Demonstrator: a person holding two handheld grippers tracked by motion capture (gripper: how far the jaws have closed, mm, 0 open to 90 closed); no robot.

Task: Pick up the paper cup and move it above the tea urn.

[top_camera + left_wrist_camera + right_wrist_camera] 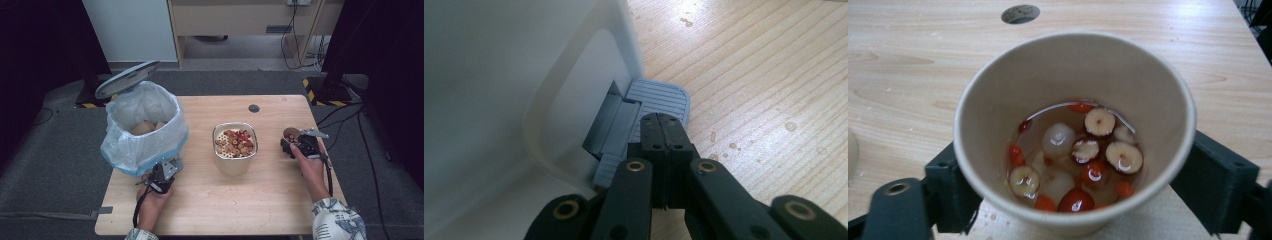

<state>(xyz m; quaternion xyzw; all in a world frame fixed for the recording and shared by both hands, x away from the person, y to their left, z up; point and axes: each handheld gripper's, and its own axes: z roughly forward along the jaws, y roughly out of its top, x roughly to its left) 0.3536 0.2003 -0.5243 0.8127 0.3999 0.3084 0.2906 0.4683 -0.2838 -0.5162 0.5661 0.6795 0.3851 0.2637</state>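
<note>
Paper cup (1073, 130) of wet fruit clamped in right tongs (299, 145); left tongs (664, 131) together on bin pedal (659, 100). Carry cup level.

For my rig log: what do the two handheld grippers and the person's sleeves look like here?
Both the left gripper and the right gripper are black, each topped by a grey three-cornered plate and trailing a black cable. The left gripper's jaws hang on black links with brass-coloured pivot pins. The sleeves are white with a dark leafy print.

Wooden table (260, 200), lined bin (142, 127) lid up, strainer bowl (235, 145) mid-table, left tongs (167, 167) by bin, right tongs (295, 140) gripping cup (290, 134)
</note>
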